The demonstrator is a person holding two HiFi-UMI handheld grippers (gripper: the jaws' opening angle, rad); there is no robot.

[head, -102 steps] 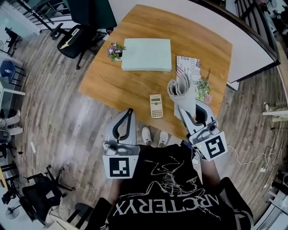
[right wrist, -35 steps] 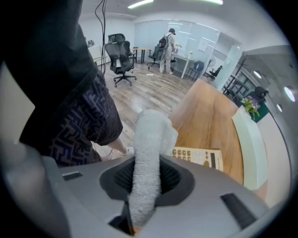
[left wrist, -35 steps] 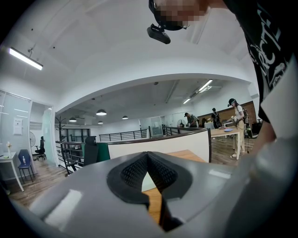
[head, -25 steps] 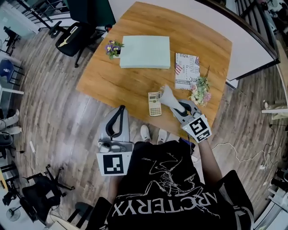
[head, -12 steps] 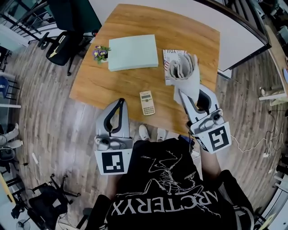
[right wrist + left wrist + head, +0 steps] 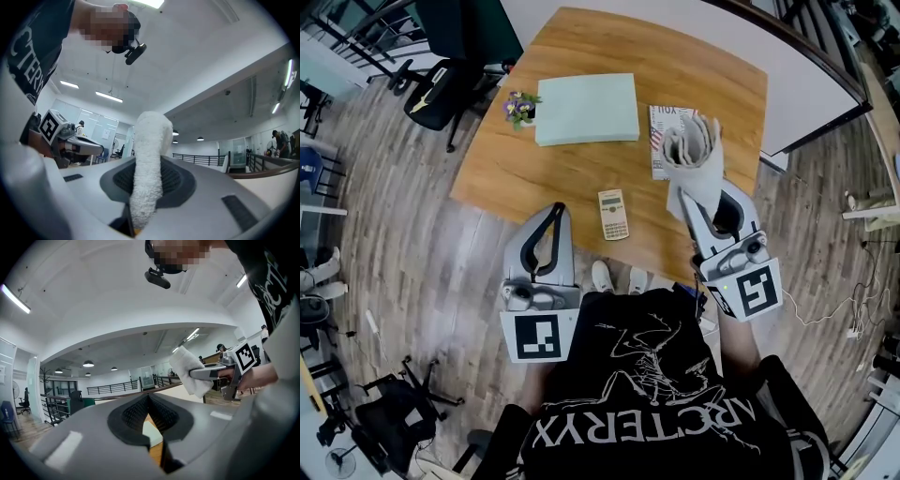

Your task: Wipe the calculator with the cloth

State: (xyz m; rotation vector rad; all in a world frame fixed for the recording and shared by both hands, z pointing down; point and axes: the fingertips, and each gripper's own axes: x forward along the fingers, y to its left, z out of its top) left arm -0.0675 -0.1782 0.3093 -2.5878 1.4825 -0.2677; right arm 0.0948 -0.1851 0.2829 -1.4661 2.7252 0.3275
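Note:
The beige calculator [image 6: 613, 214] lies flat near the front edge of the wooden table [image 6: 581, 173]. My right gripper [image 6: 683, 194] is raised to the right of it, pointing upward and shut on a white cloth [image 6: 694, 150], apart from the calculator. The right gripper view shows the cloth [image 6: 147, 159] clamped between the jaws of the right gripper [image 6: 144, 194]. To the calculator's left and clear of it, my left gripper [image 6: 557, 210] is shut with nothing in it. In the left gripper view the left gripper [image 6: 149, 398] points up; the cloth [image 6: 189, 371] shows at the right.
A pale green flat box [image 6: 586, 108] lies at the back of the table with a small flower pot [image 6: 518, 106] at its left. A magazine [image 6: 660, 124] is partly hidden behind the cloth. Office chairs [image 6: 439, 86] stand beyond the table's left corner. Shoes [image 6: 602, 277] show beneath the near edge.
A second ago the right gripper was low, with the cloth down at the calculator. It has since lifted the cloth up and to the right. The left gripper has barely moved.

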